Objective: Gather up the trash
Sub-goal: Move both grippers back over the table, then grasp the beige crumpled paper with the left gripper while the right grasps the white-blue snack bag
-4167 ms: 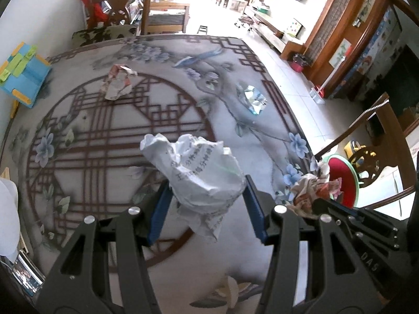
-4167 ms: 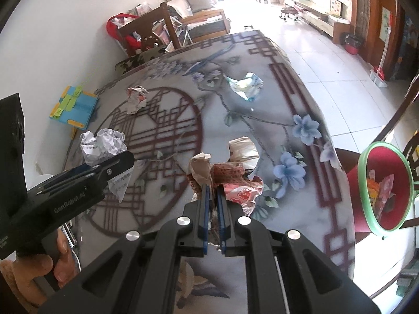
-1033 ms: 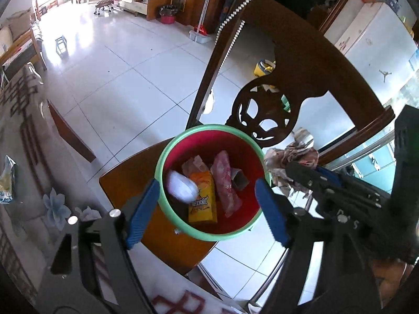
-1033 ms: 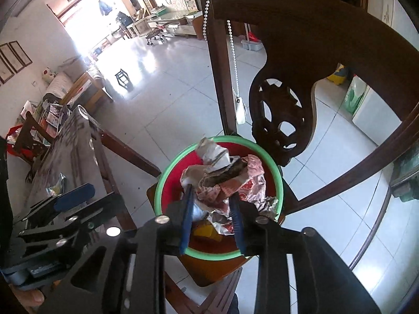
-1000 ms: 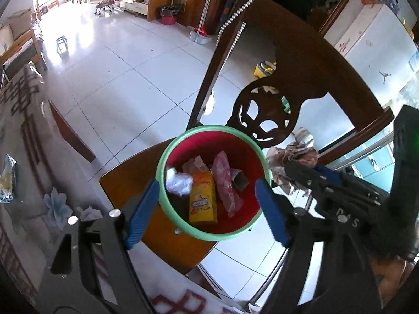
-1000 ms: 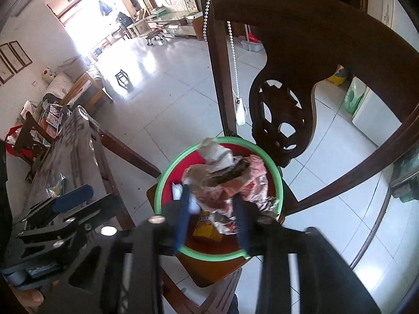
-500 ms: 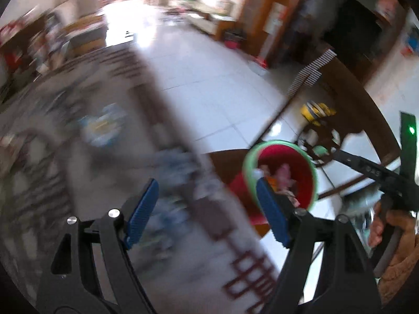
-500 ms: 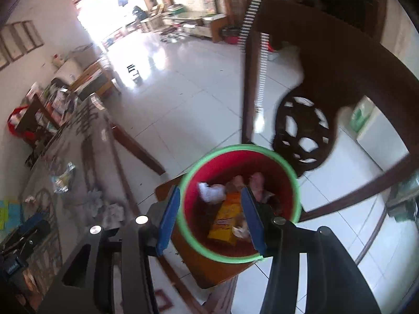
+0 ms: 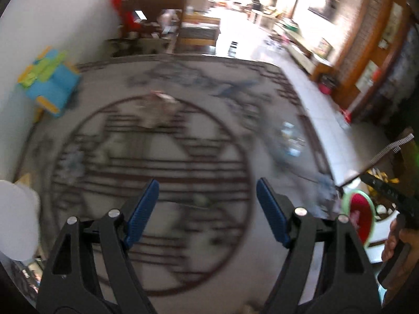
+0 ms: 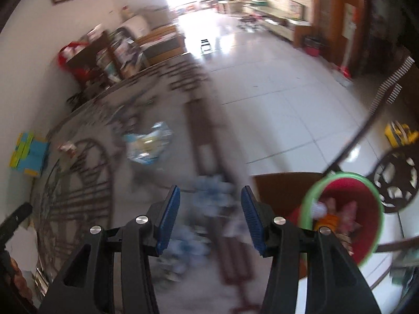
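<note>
Both grippers hang empty over the patterned table.

The left gripper [image 9: 207, 206] gapes wide, the right gripper [image 10: 209, 217] about half open, nothing between either's jaws. A blue wrapper [image 10: 148, 146] lies at eleven o'clock from the right gripper; the red bin [image 10: 345, 209], holding trash, sits at three o'clock.

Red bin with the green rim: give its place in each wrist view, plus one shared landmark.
Left wrist: red bin, far right edge, low, beside the table.
Right wrist: red bin, lower right, on a chair seat, trash inside.
Shared landmark: blue toy at the table's left edge.
</note>
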